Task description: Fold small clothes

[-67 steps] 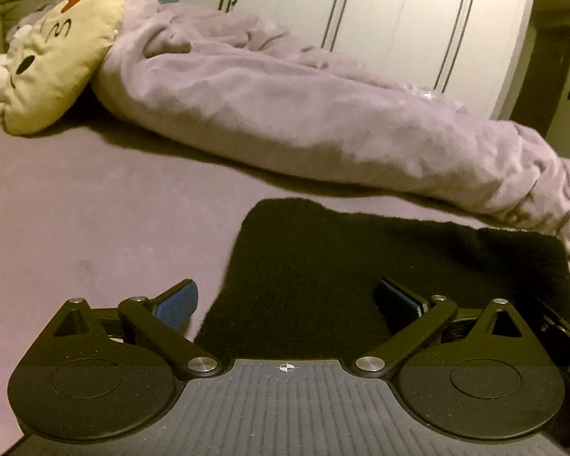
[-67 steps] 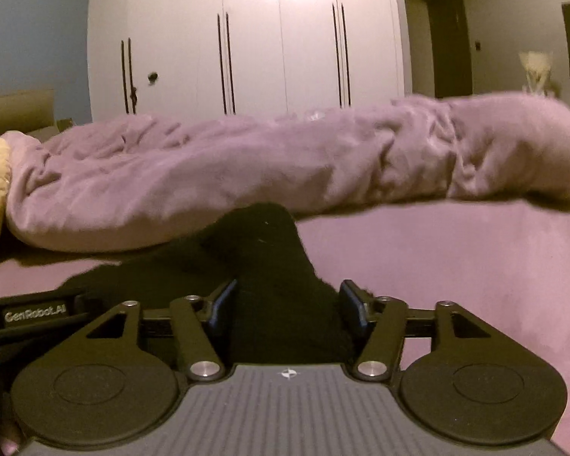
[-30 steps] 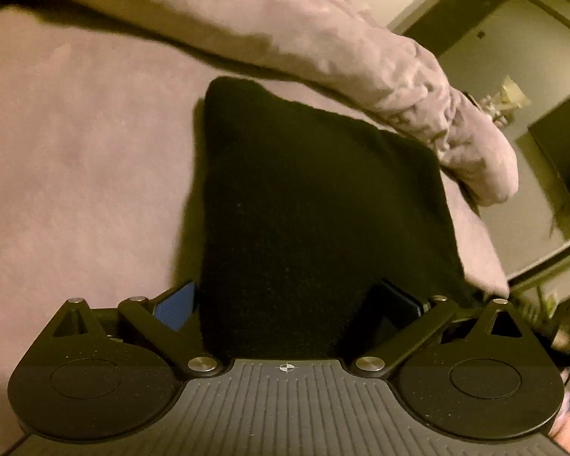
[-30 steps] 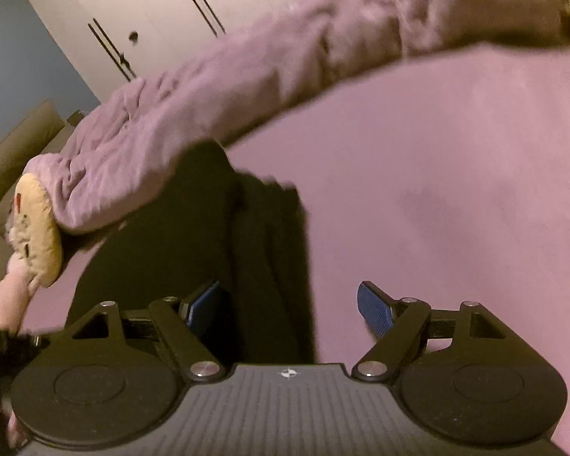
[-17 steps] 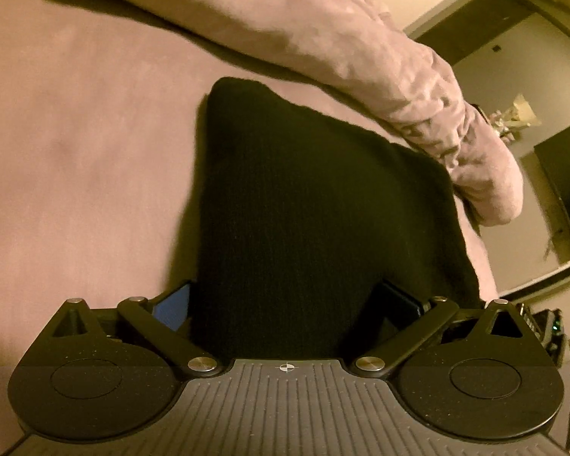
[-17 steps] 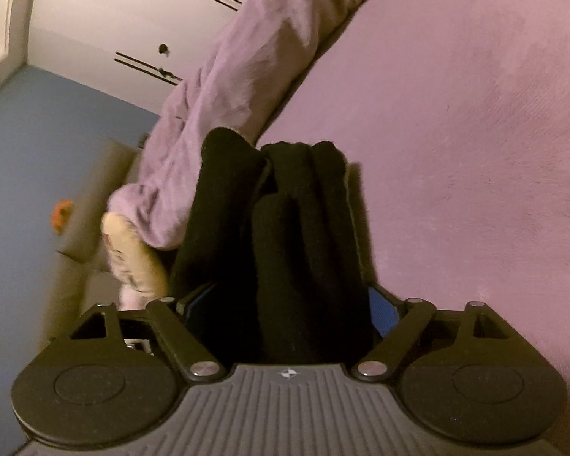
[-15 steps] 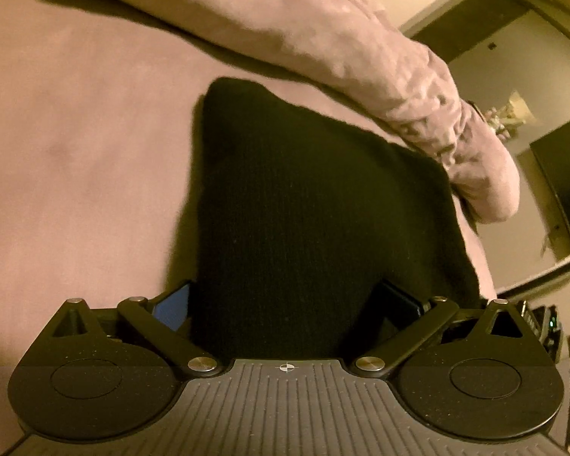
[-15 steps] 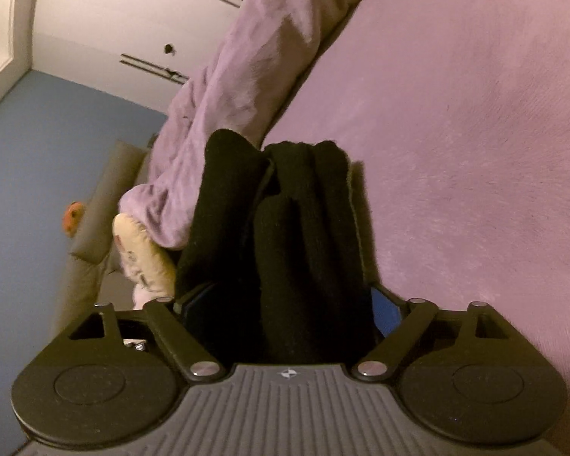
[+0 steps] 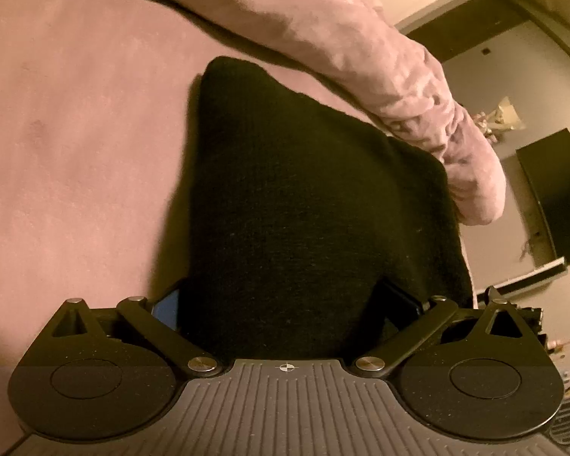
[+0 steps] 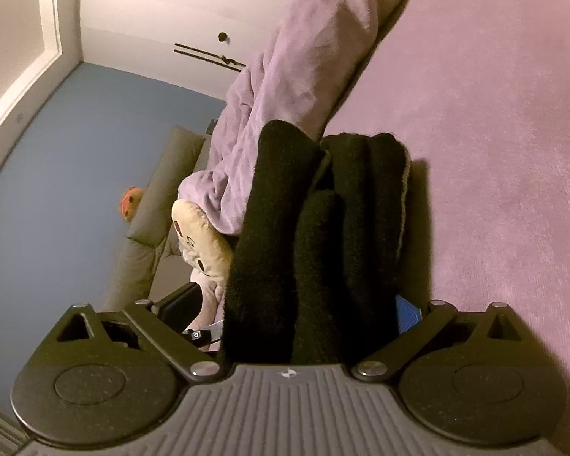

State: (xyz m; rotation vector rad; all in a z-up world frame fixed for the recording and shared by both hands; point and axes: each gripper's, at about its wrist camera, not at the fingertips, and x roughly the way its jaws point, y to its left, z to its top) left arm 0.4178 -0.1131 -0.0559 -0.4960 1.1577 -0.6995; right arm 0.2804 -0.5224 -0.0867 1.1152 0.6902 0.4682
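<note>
Black knit garment (image 9: pixel 304 205) lies on the mauve bed sheet (image 9: pixel 76 133), filling the centre of the left wrist view; thick, fuzzy, matte, already doubled into stacked layers whose rounded fold edges show at centre of the right wrist view. Left gripper (image 9: pixel 285 304) stands spread, cloth between its blue pads, no pinch evident. Right gripper (image 10: pixel 288 311) has just been opening and is spread wide around the bundle, left pad clear of the cloth. Judgement: a fold has been laid down and released; next move calls for withdrawing without dragging the layers. Plush crumpled duvet (image 9: pixel 361 49) runs across upper right
</note>
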